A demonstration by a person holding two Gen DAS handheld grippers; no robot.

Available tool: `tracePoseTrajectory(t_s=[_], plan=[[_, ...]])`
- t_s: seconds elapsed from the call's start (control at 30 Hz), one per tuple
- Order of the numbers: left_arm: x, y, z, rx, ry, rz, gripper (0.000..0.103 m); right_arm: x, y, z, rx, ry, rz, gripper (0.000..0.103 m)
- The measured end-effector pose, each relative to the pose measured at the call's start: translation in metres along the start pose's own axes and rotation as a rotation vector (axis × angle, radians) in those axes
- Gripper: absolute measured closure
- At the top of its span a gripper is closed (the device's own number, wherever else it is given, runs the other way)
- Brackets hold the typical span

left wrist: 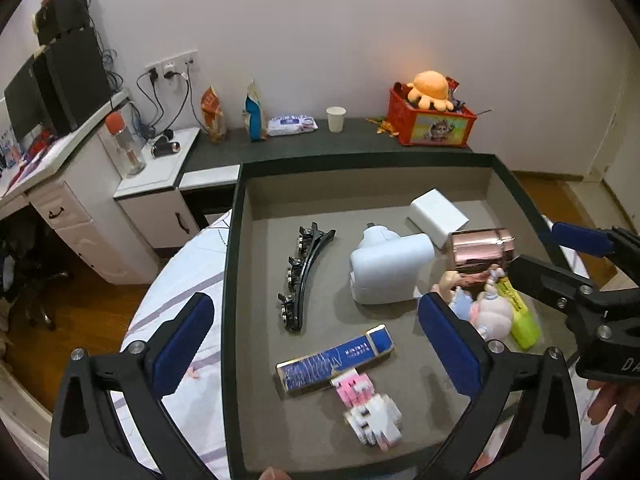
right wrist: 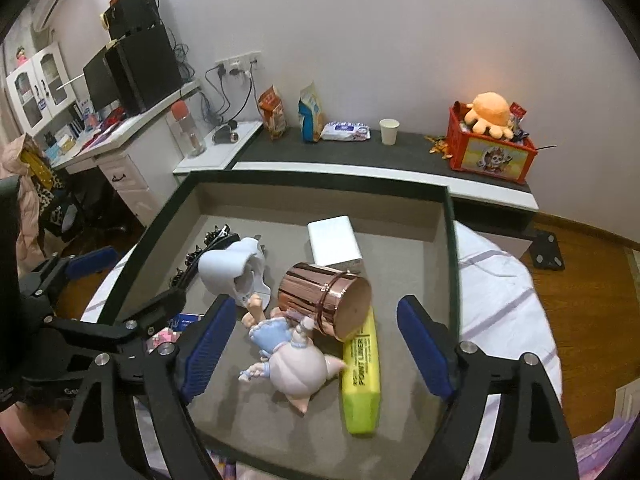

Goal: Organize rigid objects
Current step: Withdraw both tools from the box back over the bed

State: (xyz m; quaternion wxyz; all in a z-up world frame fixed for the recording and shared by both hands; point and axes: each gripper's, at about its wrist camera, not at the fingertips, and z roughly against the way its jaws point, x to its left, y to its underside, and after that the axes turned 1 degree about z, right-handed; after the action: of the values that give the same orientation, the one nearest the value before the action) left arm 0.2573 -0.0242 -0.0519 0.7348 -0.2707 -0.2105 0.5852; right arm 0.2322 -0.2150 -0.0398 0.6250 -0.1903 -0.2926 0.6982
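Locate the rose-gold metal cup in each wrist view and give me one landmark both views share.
Left wrist view: the rose-gold cup lies on its side at the right of the tray, beside the white box, above the figurine.
Right wrist view: the cup lies at centre, its end resting over the yellow highlighter.
Shared landmark: the red crate with the orange plush on the far ledge.

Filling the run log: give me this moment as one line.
left gripper: open, empty | right gripper: open, above pink-and-blue doll figurine | copper metal cup: on side | dark shallow tray: holds all
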Motion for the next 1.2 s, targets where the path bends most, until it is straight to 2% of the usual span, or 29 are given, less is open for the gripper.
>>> tracePoseTrajectory(t_s=[0.1, 0.4, 0.67, 0.93, 1.2], plan=[[0.001, 0.004, 0.016, -0.022, -0.011, 0.007, 0.0, 0.001, 0.005, 0.017, -0.023, -0.001, -0.012, 0.0], [0.006, 0.028, 0.086, -0.098, -0.026, 0.038, 0.0, 0.005, 0.032, 0.079, -0.111, -0.01, -0.039, 0.0], [-0.01, 0.063, 0.144, -0.145, -0.028, 0.03, 0.0, 0.012, 0.07, 0.124, -0.148, -0.006, -0.065, 0.0], [-0.017, 0.1, 0.18, -0.162, -0.031, 0.067, 0.0, 0.018, 0.113, 0.157, -0.163, 0.015, -0.087, 0.0], [-0.014, 0.142, 0.193, -0.132, -0.042, 0.113, 0.0, 0.02, 0.155, 0.162, -0.122, 0.009, -0.111, 0.0]])
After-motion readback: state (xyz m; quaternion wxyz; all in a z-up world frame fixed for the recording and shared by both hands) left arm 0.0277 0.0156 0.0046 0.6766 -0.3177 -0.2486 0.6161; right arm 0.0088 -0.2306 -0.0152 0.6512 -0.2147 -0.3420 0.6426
